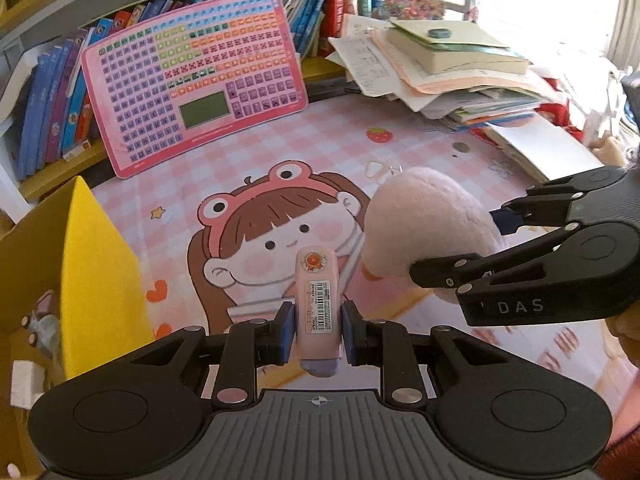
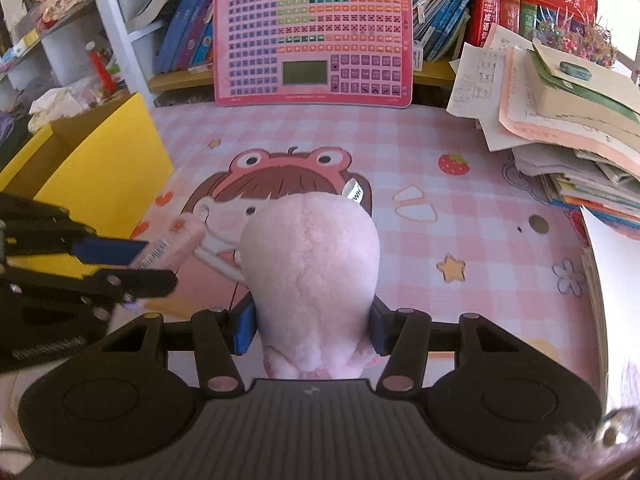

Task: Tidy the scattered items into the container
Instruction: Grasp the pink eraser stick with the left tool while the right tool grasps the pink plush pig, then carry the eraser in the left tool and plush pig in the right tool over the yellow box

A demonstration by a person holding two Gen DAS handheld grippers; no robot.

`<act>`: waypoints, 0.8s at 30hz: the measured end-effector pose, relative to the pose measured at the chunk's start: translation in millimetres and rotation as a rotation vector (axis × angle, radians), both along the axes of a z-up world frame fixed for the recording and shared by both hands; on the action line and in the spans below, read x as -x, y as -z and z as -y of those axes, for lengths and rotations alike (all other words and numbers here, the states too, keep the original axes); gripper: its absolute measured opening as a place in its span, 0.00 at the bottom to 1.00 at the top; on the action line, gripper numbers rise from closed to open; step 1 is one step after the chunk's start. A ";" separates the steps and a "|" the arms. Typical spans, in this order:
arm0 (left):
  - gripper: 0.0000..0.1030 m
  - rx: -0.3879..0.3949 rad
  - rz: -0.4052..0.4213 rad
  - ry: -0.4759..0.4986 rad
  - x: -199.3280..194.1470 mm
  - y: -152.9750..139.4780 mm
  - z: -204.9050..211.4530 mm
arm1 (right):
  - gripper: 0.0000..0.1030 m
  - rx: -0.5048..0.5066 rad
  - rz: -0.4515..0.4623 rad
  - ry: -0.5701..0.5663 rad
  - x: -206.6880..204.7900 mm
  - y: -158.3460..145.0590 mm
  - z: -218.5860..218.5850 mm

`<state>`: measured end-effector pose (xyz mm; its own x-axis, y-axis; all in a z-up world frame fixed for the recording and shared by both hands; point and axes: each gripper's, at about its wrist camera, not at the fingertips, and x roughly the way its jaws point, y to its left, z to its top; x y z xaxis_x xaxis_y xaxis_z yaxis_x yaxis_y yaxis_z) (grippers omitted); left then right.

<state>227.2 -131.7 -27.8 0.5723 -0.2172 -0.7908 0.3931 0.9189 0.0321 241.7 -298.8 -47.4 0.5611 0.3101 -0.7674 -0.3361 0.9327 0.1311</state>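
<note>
My left gripper (image 1: 316, 332) is shut on a slim pink case (image 1: 318, 300) with a barcode label and a round sticker, held upright above the pink cartoon desk mat (image 1: 260, 168). My right gripper (image 2: 312, 328) is shut on a pale pink plush toy (image 2: 312, 264) with a white tag, its blue pads pressing both sides. In the left wrist view the right gripper (image 1: 472, 240) comes in from the right with the plush toy (image 1: 420, 224). In the right wrist view the left gripper (image 2: 144, 258) shows at the left with the case (image 2: 176, 248). A yellow cardboard box (image 1: 96, 276) stands open at the left.
A pink button tablet (image 2: 314, 40) leans on shelved books at the back. A messy stack of books and papers (image 2: 560, 120) fills the right side. A coin (image 2: 539, 224) lies on the mat near that stack. The yellow box (image 2: 108, 152) holds a few small items.
</note>
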 end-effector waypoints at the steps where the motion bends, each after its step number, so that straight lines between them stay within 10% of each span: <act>1: 0.22 0.005 0.001 0.006 4.9 -2.6 -1.1 | 0.50 0.001 -0.004 0.001 5.4 -0.8 0.6; 24: 0.22 0.057 0.041 0.218 109.4 -42.0 -60.0 | 0.50 0.024 -0.050 0.083 121.2 -35.1 -43.6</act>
<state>117.8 -71.7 14.2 0.5382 -0.3828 -0.7509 0.5820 0.8132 0.0026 120.4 -255.2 -12.3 0.5445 0.2452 -0.8021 -0.2514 0.9601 0.1229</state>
